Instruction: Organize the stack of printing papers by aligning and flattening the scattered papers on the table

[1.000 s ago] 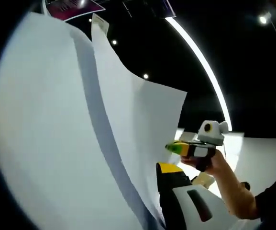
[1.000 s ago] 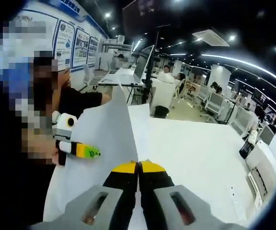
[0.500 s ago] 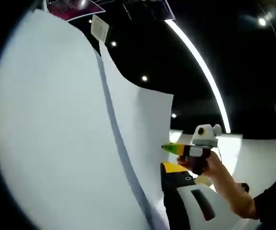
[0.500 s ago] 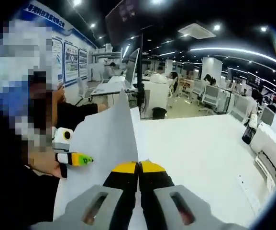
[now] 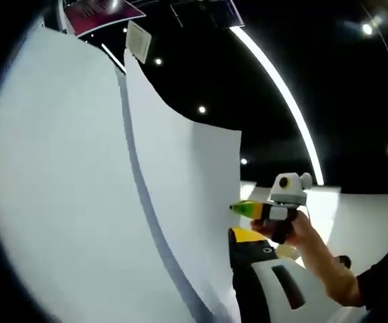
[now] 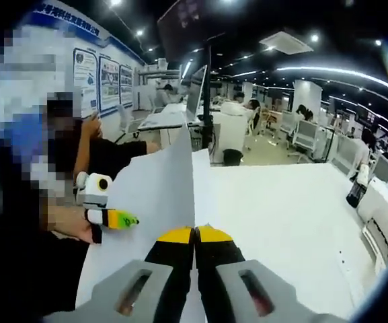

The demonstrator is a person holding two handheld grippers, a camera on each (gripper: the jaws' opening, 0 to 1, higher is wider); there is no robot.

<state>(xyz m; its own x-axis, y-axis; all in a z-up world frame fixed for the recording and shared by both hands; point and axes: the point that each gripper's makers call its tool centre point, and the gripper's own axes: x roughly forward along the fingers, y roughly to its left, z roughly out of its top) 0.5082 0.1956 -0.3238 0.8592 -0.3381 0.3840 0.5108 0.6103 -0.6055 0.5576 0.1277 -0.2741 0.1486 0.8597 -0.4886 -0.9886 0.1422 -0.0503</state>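
Vs 0.5 s ago: little change; papers (image 5: 79,202) still lifted off table, sheet edges fanned slightly wider in left gripper view; left gripper (image 6: 123,219) a touch higher beside the sheets in right gripper view. Left to right there: left gripper at papers' (image 6: 157,195) left edge, jaw state can't tell; right gripper (image 6: 195,233) clamped tight on papers' near edge; open white table (image 6: 281,208) to the right, bottle (image 6: 355,195) near far edge.
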